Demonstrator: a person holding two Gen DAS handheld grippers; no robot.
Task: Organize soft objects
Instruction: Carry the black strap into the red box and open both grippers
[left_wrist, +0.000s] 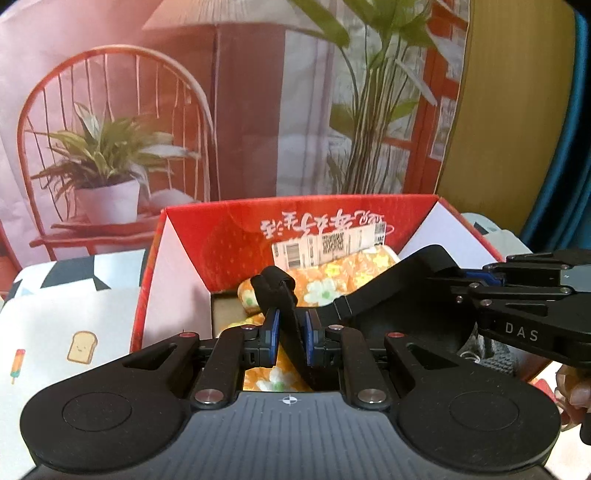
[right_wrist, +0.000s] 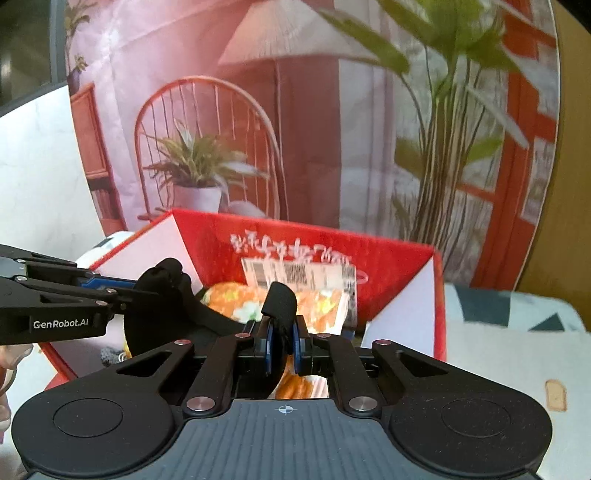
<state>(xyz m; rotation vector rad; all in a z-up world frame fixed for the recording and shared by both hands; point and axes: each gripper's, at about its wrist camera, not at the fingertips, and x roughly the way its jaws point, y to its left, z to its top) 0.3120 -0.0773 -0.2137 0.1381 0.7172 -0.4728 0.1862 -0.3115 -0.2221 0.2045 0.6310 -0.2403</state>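
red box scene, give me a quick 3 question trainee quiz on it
1. True or false: both grippers are shut on the same black fabric item.
2. What lies in the red box under that item? A) orange floral cloth B) blue towel C) nothing
3. What is stuck on the box's inner back wall?

Key: 1 true, the left gripper and right gripper each pinch an end; 2 A, the floral cloth; 3 a barcode label.

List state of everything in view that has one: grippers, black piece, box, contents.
left gripper: shut on one end of the black soft item
right gripper: shut on the other end
black soft item: held between both grippers, above the box
red box: open, flaps up
orange floral cloth: lying inside the box
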